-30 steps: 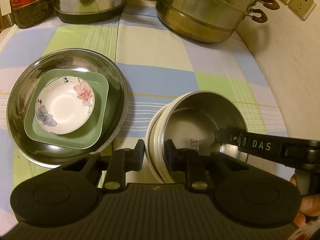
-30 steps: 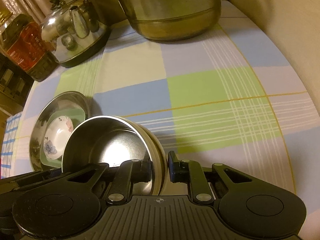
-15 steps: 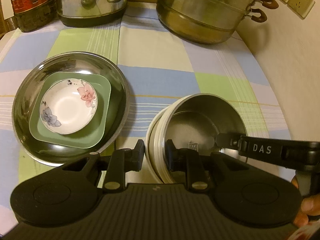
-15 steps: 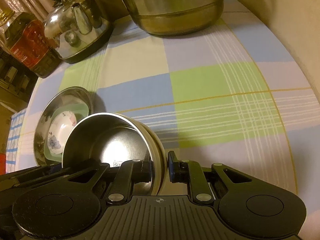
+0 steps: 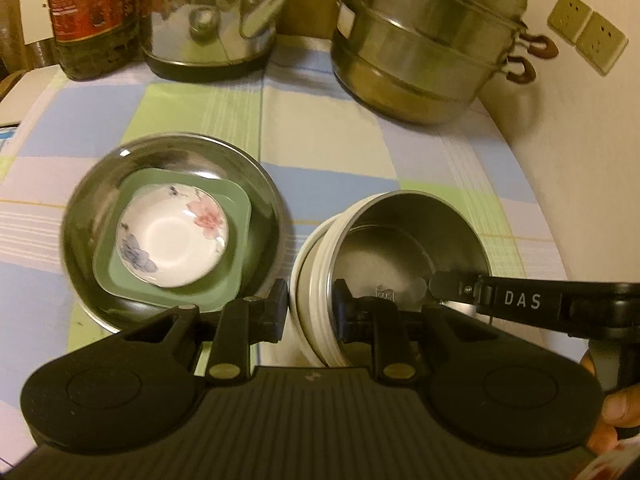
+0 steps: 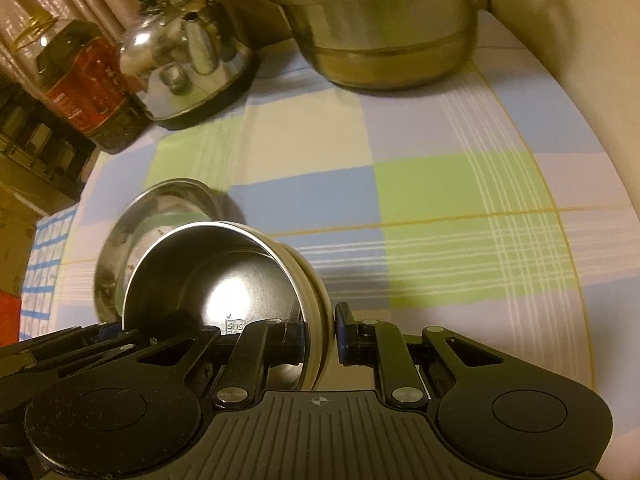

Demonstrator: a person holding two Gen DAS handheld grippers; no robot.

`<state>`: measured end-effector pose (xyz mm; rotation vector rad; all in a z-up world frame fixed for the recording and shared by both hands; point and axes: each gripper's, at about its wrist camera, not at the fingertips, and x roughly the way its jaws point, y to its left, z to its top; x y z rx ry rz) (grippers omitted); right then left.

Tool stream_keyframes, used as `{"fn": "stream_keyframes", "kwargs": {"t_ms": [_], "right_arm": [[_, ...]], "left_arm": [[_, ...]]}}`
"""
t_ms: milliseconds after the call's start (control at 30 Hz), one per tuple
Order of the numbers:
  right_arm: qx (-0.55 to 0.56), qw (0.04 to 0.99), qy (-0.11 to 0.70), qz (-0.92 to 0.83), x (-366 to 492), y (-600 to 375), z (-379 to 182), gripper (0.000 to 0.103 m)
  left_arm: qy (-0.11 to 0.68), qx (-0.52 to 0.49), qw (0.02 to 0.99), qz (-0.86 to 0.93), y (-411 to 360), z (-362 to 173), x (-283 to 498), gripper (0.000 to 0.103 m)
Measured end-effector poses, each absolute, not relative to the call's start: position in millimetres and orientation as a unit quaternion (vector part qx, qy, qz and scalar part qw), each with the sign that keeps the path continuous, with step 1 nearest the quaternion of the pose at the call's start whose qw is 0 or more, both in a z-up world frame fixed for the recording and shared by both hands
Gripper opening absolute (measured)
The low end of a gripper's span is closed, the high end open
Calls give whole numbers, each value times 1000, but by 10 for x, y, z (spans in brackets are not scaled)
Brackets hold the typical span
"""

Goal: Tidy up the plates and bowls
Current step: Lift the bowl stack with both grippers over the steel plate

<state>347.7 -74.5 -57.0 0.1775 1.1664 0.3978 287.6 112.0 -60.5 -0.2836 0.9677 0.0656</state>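
A steel-lined bowl with a cream outer wall [image 5: 400, 236] is held above the tablecloth. My left gripper [image 5: 312, 312] is shut on its near-left rim. My right gripper [image 6: 318, 332] is shut on its right rim, and its finger [image 5: 452, 284] reaches in from the right in the left wrist view. The bowl also fills the lower left of the right wrist view [image 6: 224, 284]. To the left a large steel plate [image 5: 84, 200] holds a green square dish [image 5: 236, 240] with a small floral saucer [image 5: 172, 236] in it.
A steel kettle [image 5: 212, 20] and an oil bottle [image 5: 88, 16] stand at the back left. A stacked steel steamer pot [image 5: 424, 40] stands at the back right. A wall with sockets [image 5: 584, 36] borders the table's right side.
Both grippers have lifted and drawn the bowl back a little. The plate stack and the back items now show farther away and more fully in the left wrist view.
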Motion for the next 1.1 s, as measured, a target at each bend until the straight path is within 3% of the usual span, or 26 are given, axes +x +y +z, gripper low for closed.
{"fn": "stream_keyframes", "kwargs": {"t_ms": [533,1100], "right_arm": [[61,808,531,247,3647,3,-466,15],[33,795,547,259,3887,730,-693,15]], "left_arm": [[437,-156,881,87,1840,-462,2840,21],[453,-178,868,102,2461,-710,2974,21]]}}
